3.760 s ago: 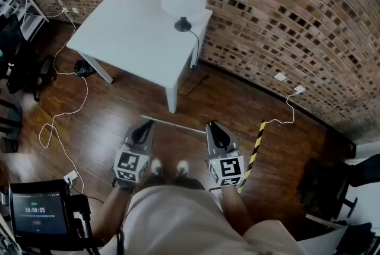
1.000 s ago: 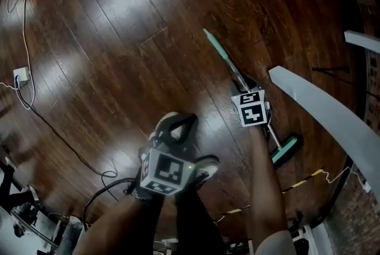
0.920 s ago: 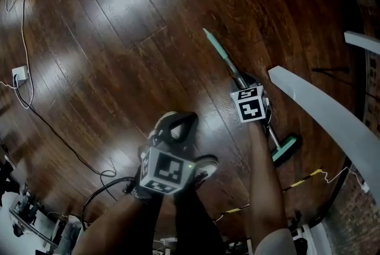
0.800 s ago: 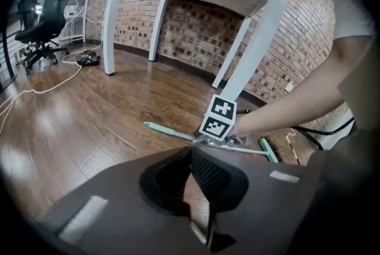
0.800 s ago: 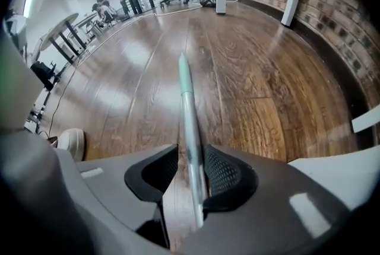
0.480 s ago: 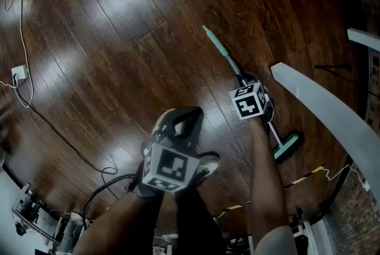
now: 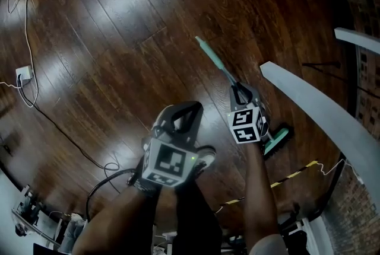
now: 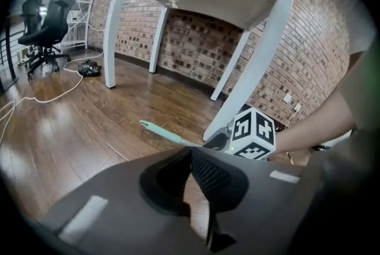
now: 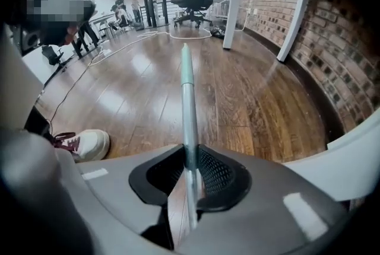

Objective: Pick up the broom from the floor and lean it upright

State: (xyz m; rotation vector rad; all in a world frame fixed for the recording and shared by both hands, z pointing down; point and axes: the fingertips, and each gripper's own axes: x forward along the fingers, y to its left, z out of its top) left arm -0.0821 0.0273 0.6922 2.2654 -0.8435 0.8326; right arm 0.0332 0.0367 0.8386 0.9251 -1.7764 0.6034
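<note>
The broom has a metal handle [image 7: 221,69] with a teal grip end and a teal head [image 7: 276,139] low by the floor. My right gripper [image 7: 239,89] is shut on the handle partway along; its jaws have just been closing onto it. In the right gripper view the handle [image 9: 187,79] runs from between the pads [image 9: 211,172] out over the wooden floor. My left gripper [image 7: 189,107] hangs to the left of the broom, shut and empty. From the left gripper view, the teal grip [image 8: 159,131] shows beyond the left gripper [image 8: 191,158].
A white table [image 7: 312,104] stands just right of the broom, its legs [image 8: 254,67] before a brick wall [image 8: 196,40]. A cable [image 7: 27,16] and socket [image 7: 24,74] lie at left. A yellow-black strip [image 7: 291,177] and my shoe [image 9: 83,143] are near. Office chairs [image 8: 50,19] stand far off.
My right gripper went down to the broom on the floor, closed on its handle and has lifted it; the teal grip end swung up. The left gripper rose a little.
</note>
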